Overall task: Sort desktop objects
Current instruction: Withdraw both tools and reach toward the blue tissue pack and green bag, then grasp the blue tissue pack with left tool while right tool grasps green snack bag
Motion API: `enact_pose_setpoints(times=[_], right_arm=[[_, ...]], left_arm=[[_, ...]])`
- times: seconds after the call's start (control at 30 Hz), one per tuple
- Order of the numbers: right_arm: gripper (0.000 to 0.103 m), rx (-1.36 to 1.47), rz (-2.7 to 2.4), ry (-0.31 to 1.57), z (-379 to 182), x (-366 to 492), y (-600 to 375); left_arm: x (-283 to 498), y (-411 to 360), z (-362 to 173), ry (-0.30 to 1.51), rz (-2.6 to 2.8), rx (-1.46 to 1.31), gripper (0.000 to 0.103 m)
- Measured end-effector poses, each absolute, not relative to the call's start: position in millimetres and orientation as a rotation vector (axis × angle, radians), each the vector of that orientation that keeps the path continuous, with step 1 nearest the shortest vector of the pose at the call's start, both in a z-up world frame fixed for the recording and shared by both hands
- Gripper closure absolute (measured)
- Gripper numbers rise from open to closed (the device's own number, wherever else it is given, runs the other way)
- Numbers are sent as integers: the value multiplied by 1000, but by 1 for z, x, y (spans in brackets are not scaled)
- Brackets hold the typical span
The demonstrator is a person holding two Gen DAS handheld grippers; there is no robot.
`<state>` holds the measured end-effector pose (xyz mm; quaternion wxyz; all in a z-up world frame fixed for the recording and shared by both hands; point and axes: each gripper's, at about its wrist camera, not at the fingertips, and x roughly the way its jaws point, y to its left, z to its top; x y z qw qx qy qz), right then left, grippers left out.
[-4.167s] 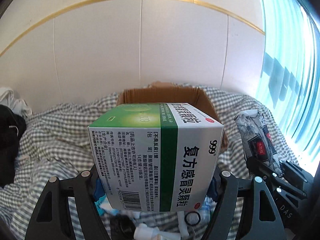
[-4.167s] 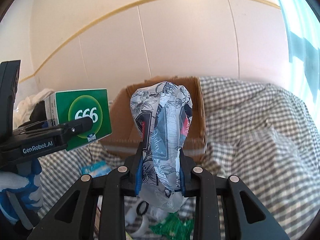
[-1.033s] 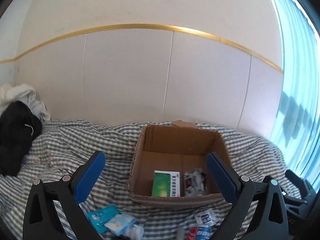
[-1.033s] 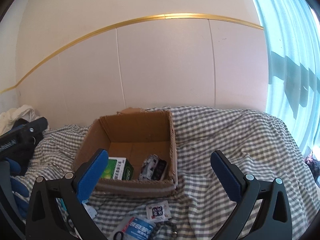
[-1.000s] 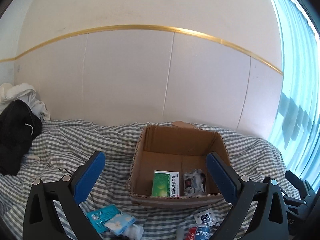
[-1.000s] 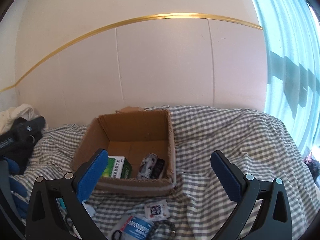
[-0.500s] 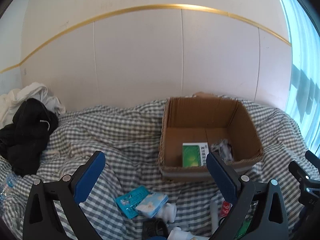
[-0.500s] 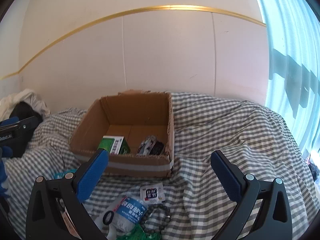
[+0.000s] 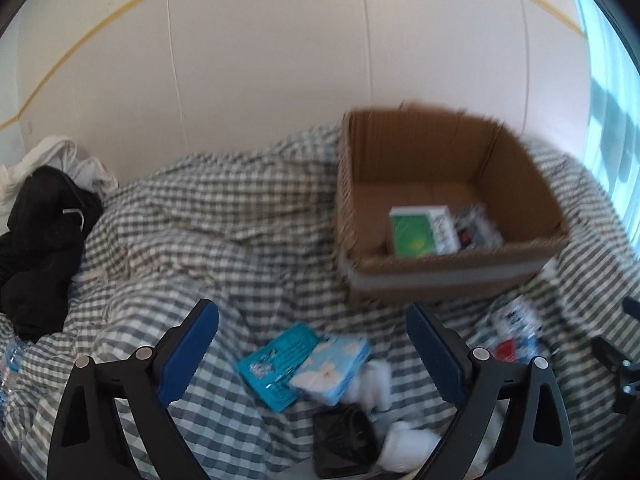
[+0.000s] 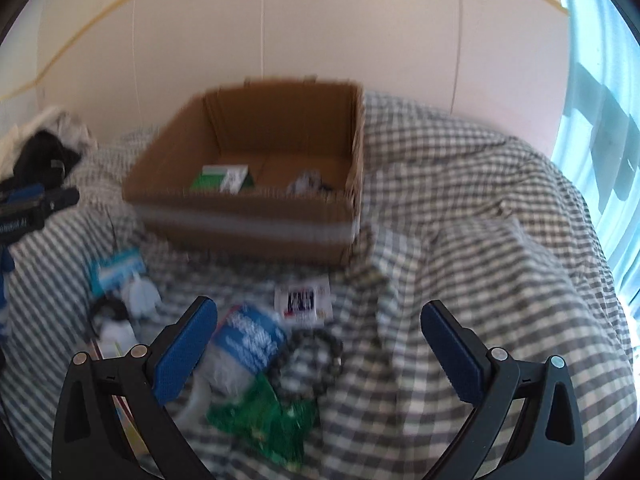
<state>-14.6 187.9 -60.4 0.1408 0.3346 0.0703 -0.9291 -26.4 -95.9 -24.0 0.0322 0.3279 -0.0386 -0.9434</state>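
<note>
Left gripper [image 9: 312,346]: wide, nothing between the blue pads [image 9: 188,356], jaws closing slightly. Pointing down at clutter on checked cloth [image 9: 192,232]: teal packet [image 9: 276,364] overlapped by light blue tissue pack [image 9: 332,366], black lump [image 9: 344,444] and white bits [image 9: 376,380] just below them.

Right gripper [image 10: 318,344]: released, empty, pads wide apart. Between and under its fingers: crumpled bottle with blue label [image 10: 244,344], bead bracelet [image 10: 310,362], green wrapper [image 10: 264,424], small white sachet [image 10: 304,300] nearer the box.

Cardboard box [image 10: 248,224] on cloth near wall, open top. Inside: green-and-white medicine box [image 9: 422,230], patterned pouch [image 9: 478,228] just beside it to the right.

Black garment [image 9: 36,248] heaped on white fabric at far left. Heavy motion blur, small items hard to identify.
</note>
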Motion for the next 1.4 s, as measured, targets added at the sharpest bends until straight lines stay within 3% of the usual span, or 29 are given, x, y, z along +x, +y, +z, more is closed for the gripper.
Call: enact_pose_setpoints(times=[0.3, 0.4, 0.8, 0.97, 1.0, 1.03, 1.27, 1.4], right_arm=[[3, 1189, -2503, 277, -97, -10, 178], [14, 1264, -2444, 281, -109, -14, 176], [15, 1502, -2319, 289, -150, -38, 171], [15, 1549, -2265, 416, -165, -38, 157], [18, 1550, -2261, 422, -165, -38, 156], [21, 1549, -2259, 418, -165, -37, 157], [58, 1543, -2262, 445, -160, -31, 159], [62, 1528, -2265, 446, -155, -27, 161]], left_arm=[[-52, -91, -86, -311, -2836, 1346, 7], [-62, -91, -99, -347, -2804, 1395, 7], [-92, -105, -128, -145, -2770, 1586, 7], [-95, -106, -133, -46, -2791, 1618, 19], [-95, -104, -133, -49, -2795, 1621, 34], [-94, -101, -134, -64, -2798, 1623, 39], [-80, -86, -128, -157, -2824, 1558, 41], [-66, -79, -121, -193, -2833, 1519, 42]])
